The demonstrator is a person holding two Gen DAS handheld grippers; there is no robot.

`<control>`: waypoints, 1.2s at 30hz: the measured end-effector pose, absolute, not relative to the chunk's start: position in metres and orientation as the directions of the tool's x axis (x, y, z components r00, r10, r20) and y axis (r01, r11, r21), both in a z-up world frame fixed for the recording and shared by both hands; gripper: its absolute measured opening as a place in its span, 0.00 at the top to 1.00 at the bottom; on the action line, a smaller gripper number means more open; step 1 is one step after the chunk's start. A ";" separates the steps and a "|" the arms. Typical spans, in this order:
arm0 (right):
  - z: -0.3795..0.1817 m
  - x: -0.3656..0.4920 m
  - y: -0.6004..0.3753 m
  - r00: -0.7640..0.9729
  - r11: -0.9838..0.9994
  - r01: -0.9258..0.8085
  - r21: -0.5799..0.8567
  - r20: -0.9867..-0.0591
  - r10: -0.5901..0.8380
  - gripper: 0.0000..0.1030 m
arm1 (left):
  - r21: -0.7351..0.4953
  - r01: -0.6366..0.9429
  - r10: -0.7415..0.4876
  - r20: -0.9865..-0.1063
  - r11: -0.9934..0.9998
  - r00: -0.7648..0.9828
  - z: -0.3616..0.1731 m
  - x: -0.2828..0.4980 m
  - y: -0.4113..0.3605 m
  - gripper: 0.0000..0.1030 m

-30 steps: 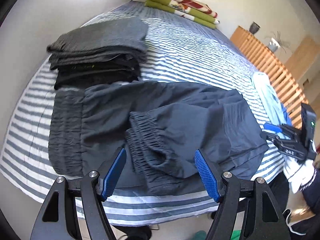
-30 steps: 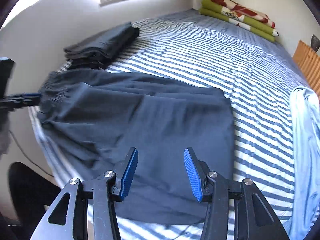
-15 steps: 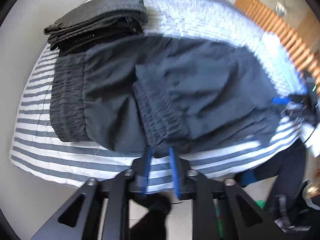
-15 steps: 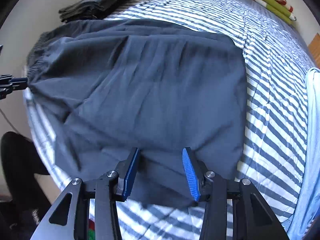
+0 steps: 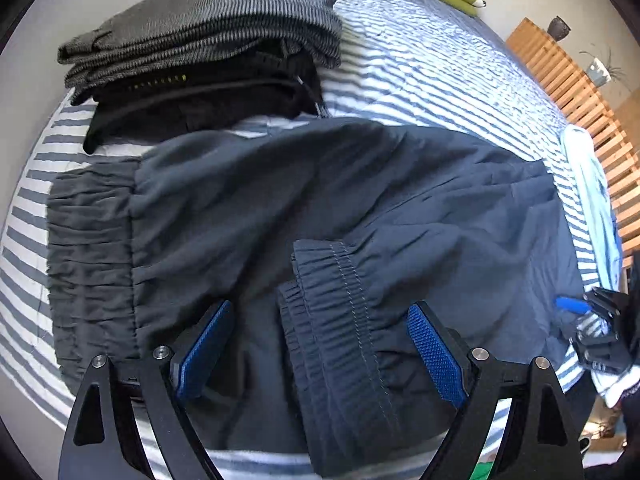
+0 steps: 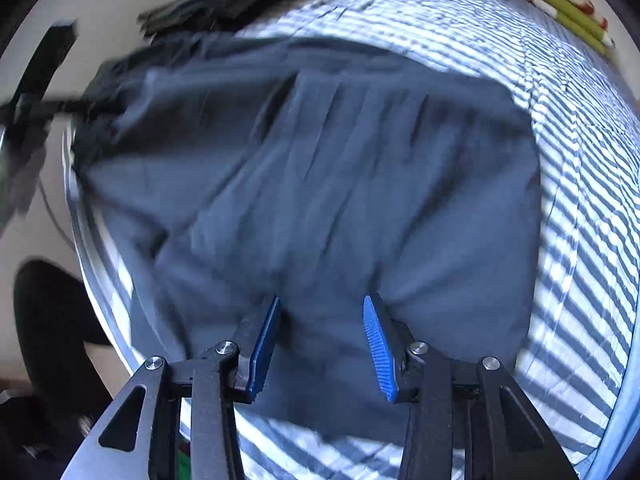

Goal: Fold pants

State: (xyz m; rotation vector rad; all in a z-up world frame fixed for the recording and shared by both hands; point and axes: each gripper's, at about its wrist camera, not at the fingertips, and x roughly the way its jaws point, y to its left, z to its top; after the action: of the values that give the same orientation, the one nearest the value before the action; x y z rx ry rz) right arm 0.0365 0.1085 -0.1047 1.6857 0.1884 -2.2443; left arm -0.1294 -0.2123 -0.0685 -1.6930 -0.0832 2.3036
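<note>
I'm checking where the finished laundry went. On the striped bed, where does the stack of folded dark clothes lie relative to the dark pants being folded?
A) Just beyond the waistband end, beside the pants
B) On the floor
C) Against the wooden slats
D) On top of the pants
A: in the left wrist view the folded stack lies on the bed just past the pants, at their waistband end.

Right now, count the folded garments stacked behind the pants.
2 that I can tell apart: a grey ribbed garment on top and a black garment beneath it, at the bed's far left corner. More layers may be hidden.
</note>
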 end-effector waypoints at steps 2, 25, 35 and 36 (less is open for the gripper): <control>-0.104 0.045 0.106 -0.255 -0.928 0.365 0.074 -0.951 -0.175 0.62 | -0.180 -0.232 0.244 -0.927 -0.956 -0.286 -0.071 -0.125 -0.204 0.32; -0.083 0.052 0.142 -0.273 -0.926 0.297 0.233 -0.909 -0.316 0.62 | 0.032 -0.239 0.086 -0.879 -0.971 -0.469 0.002 -0.109 -0.192 0.43; -0.083 0.011 0.139 -0.328 -0.942 0.289 0.171 -0.907 -0.265 0.67 | 0.091 -0.584 0.162 -0.916 -0.807 -0.367 -0.030 -0.171 -0.035 0.43; -0.090 0.014 0.139 -0.315 -0.942 0.289 0.172 -0.912 -0.263 0.68 | 0.093 -0.602 0.151 -0.928 -0.793 -0.342 -0.043 -0.177 -0.023 0.43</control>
State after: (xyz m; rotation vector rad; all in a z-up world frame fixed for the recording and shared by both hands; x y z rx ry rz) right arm 0.0143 0.1394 -0.0898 1.5910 0.0326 -2.3030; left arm -0.1766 -0.0231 -0.0432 -1.4292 0.5919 2.1638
